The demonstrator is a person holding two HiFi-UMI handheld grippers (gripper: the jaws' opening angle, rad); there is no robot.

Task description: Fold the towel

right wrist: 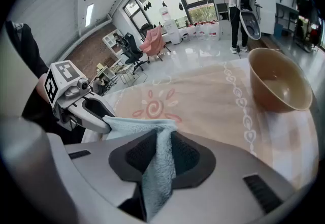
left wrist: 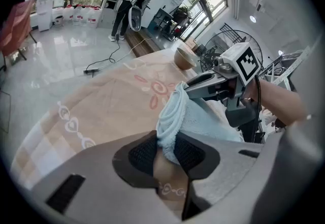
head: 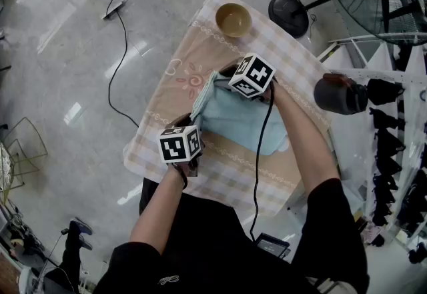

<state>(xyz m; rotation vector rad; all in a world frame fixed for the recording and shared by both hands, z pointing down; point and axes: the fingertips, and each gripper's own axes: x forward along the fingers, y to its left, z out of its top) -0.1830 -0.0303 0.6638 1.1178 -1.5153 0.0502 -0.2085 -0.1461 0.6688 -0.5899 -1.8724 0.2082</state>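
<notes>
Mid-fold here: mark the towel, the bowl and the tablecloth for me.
towel (head: 233, 127), head view, its flat middle.
bowl (head: 233, 19), head view, its inside bottom.
tablecloth (head: 187, 86), head view, bare part near the swirl print.

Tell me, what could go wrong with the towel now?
The left hand-held gripper and right hand-held gripper each pinch only an edge of the towel, so it might slip out when lifted. The bowl stands on the same table beyond the towel; a big folding swing could knock it. The cable hangs over the towel and might snag.
</notes>
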